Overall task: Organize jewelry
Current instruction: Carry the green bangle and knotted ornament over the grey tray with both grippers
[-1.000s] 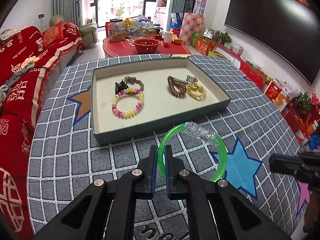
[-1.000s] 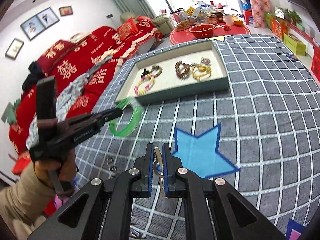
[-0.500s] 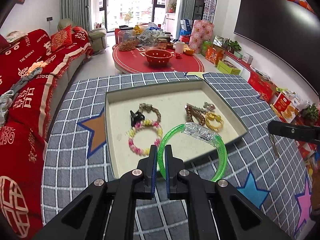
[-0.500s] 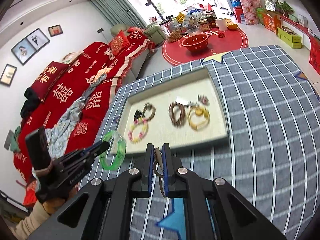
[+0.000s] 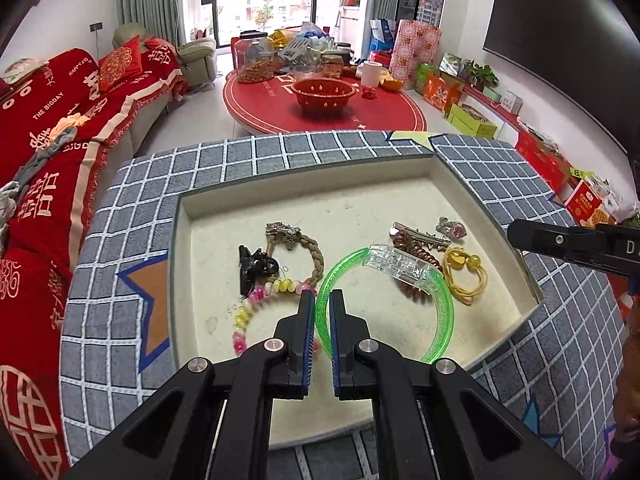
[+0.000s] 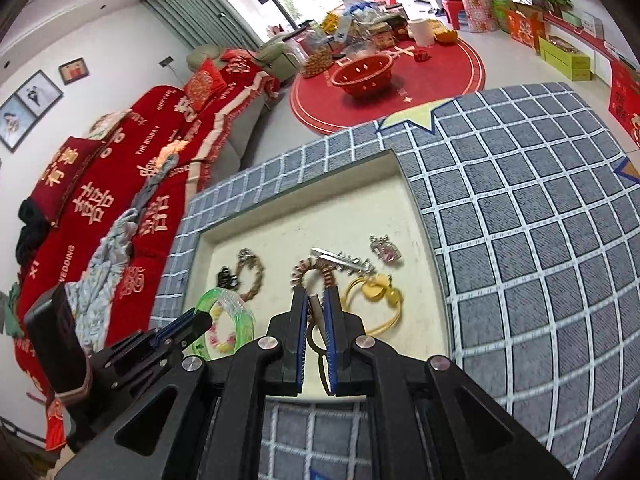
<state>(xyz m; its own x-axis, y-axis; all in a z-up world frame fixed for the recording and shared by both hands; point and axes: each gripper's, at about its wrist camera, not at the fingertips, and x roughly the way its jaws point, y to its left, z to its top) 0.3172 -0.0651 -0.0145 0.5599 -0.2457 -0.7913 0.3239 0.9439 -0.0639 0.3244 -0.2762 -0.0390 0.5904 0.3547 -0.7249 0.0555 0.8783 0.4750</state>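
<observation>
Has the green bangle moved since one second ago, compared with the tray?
Yes. The green bangle, held in the left gripper, was in front of the tray over the cloth; now it is above the tray's inside.

One tray (image 5: 500, 216); two bracelets: green (image 5: 442, 312), beaded (image 5: 260, 296); one black clip (image 5: 256, 268); two hand-held grippers (image 5: 322, 300) (image 6: 316, 300).

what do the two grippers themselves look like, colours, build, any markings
Both are alike: the left gripper and right gripper have matte black angular linkage arms with cut-out openings and silver round pivot pins. The flat narrow fingers carry ribbed blue pads on their inner faces. In the left wrist view, the right gripper's side shows white lettering, only partly legible. No cables visible.
</observation>
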